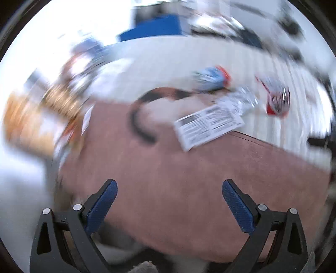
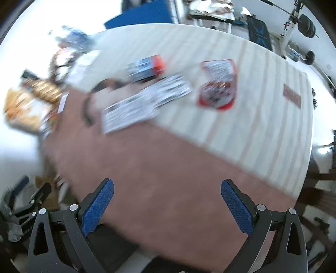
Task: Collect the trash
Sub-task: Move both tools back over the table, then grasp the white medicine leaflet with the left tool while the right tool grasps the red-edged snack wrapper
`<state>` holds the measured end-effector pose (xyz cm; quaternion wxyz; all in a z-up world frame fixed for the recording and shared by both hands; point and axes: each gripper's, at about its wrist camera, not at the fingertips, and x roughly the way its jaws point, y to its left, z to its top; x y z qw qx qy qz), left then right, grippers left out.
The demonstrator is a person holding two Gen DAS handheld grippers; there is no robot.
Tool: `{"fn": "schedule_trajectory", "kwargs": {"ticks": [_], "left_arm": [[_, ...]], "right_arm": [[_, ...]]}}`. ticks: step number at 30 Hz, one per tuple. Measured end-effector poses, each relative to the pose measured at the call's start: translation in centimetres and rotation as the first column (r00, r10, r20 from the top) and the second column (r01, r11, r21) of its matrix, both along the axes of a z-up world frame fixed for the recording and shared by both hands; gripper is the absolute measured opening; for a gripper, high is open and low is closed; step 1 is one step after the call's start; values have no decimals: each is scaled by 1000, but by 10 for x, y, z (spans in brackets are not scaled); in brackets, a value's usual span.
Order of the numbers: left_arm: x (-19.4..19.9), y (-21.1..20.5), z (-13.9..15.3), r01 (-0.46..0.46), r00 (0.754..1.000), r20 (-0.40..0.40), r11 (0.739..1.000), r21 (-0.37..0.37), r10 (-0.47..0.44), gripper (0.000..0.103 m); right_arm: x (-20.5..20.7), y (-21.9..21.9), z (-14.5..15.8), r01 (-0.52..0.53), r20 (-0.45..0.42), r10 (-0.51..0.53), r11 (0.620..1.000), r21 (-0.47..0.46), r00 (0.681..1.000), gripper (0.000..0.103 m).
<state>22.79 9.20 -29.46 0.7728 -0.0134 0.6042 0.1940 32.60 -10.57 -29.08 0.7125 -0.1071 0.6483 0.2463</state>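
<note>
Both views are motion-blurred. Trash lies on a table with a striped white cloth [image 2: 262,117] and a pinkish-brown mat [image 2: 159,168]. A white printed wrapper [image 1: 208,124] [image 2: 128,113] lies half on the mat. Beside it lie a silvery wrapper [image 1: 243,98] [image 2: 170,90], a red-and-white snack bag [image 1: 277,96] [image 2: 218,84] and a blue-and-orange packet [image 1: 212,77] [image 2: 147,67]. My left gripper [image 1: 169,187] is open and empty above the mat's near part. My right gripper [image 2: 167,187] is open and empty above the mat too.
A yellow-orange bag [image 2: 27,105] [image 1: 31,124] and more wrappers [image 2: 67,54] sit at the table's left end. A dark curved cord [image 1: 140,117] lies on the mat. A blue object [image 2: 142,14] stands beyond the table. Gym gear [image 2: 304,27] is at the back right.
</note>
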Motion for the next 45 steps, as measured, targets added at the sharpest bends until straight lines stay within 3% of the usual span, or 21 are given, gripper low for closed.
{"fn": "schedule_trajectory", "kwargs": {"ticks": [3, 5, 8, 11, 15, 16, 18, 21, 24, 26, 27, 28, 29, 30, 31, 32, 34, 36, 38, 41, 45], "left_arm": [[62, -7, -38, 245, 962, -124, 969, 16, -242, 102], [94, -11, -68, 377, 904, -212, 926, -11, -371, 102], [118, -16, -100, 493, 822, -297, 868, -52, -485, 102], [134, -19, -126, 555, 754, -360, 826, -96, -549, 102], [146, -16, -139, 578, 716, -374, 801, -156, -590, 100], [146, -14, -139, 588, 699, -368, 786, -193, -613, 93], [147, -8, -136, 574, 701, -335, 777, -258, -629, 81], [140, 2, -134, 535, 735, -320, 802, -267, -597, 81], [130, 17, -130, 401, 828, -301, 874, -274, -474, 81], [123, 36, -128, 198, 910, -308, 942, -270, -279, 81], [113, 47, -127, 81, 933, -315, 956, -281, -172, 81], [104, 58, -127, -47, 949, -311, 951, -307, -54, 81], [92, 69, -126, -171, 950, -304, 928, -330, 67, 81], [78, 79, -127, -299, 932, -305, 893, -335, 197, 81], [70, 84, -129, -368, 914, -305, 864, -345, 268, 81], [58, 89, -132, -455, 883, -309, 810, -371, 355, 81], [44, 93, -133, -541, 839, -305, 752, -376, 451, 81], [44, 92, -131, -536, 842, -290, 760, -367, 454, 82], [45, 87, -131, -514, 854, -293, 786, -344, 430, 82], [51, 72, -128, -477, 871, -299, 818, -321, 390, 82], [53, 63, -127, -462, 879, -286, 828, -318, 381, 82]], "right_arm": [[53, -7, -26, 37, -21, -39, 998, -52, 999, 103], [76, -12, -44, 60, -39, -63, 995, -74, 997, 103], [102, -21, -66, 102, -69, -109, 990, -98, 992, 103], [119, -30, -84, 133, -100, -144, 986, -105, 985, 103], [131, -38, -99, 162, -138, -175, 982, -102, 975, 103], [133, -39, -102, 168, -148, -181, 981, -99, 972, 103], [138, -41, -103, 174, -158, -187, 981, -91, 970, 103], [144, -40, -100, 180, -154, -191, 980, -78, 970, 103], [151, -31, -95, 191, -135, -197, 980, -56, 971, 103], [157, -20, -93, 190, -122, -194, 981, -42, 973, 103], [159, -13, -93, 190, -120, -193, 981, -36, 974, 103], [161, -5, -95, 189, -118, -192, 981, -34, 974, 103], [165, 2, -97, 190, -110, -193, 981, -35, 975, 103], [167, 8, -99, 194, -98, -196, 980, -36, 976, 103], [171, 15, -103, 199, -73, -201, 979, -42, 977, 103], [172, 23, -104, 204, -53, -207, 978, -48, 977, 103], [178, 35, -110, 218, -16, -220, 974, -60, 975, 103], [182, 44, -117, 222, -7, -223, 973, -65, 975, 95], [183, 51, -123, 211, 2, -212, 974, -86, 977, 60], [178, 57, -126, 173, 14, -173, 982, -80, 985, 51], [153, 50, -127, 97, -28, -100, 992, -77, 995, 42]]}}
